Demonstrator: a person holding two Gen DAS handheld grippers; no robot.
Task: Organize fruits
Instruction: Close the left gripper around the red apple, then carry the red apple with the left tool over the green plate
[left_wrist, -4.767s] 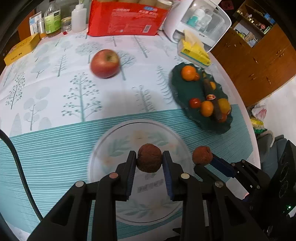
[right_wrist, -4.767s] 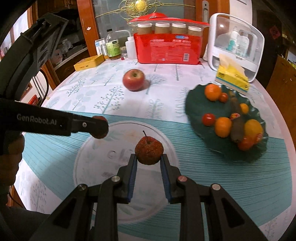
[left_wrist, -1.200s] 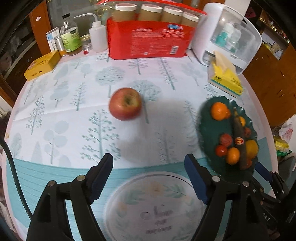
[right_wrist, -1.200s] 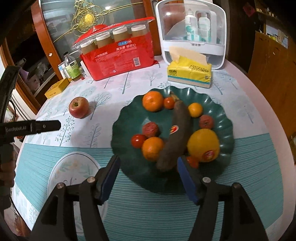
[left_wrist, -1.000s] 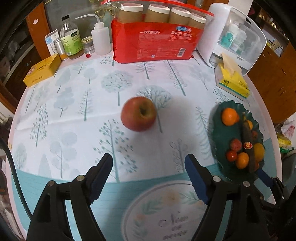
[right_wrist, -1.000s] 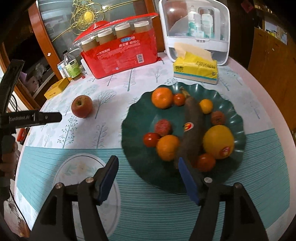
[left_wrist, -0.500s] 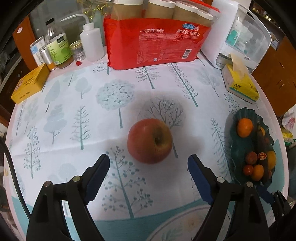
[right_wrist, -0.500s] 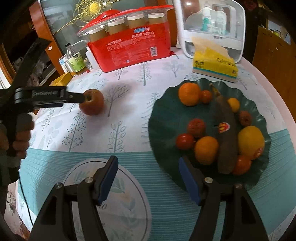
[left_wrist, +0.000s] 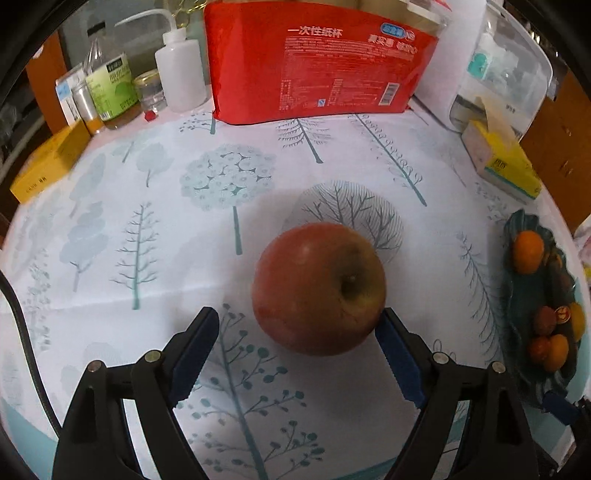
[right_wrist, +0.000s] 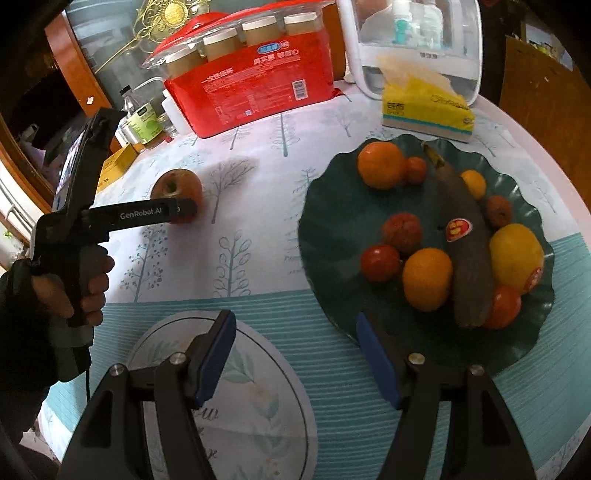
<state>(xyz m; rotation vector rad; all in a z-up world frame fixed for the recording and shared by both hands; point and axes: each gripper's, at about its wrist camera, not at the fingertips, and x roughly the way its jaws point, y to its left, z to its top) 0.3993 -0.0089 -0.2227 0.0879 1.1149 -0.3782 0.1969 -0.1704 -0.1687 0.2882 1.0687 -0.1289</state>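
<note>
One apple (left_wrist: 319, 288) sits on my tree-print tabletop (left_wrist: 147, 236) between my spread left tongs (left_wrist: 297, 341), unpinched. My right tongs (right_wrist: 295, 354) gape empty near the green plate (right_wrist: 332, 229), which holds ten fruits.

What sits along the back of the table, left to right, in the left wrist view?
Yellow box → green-label bottle → small jar → white squeeze bottle → red pack of cups → white case → tissue box.
</note>
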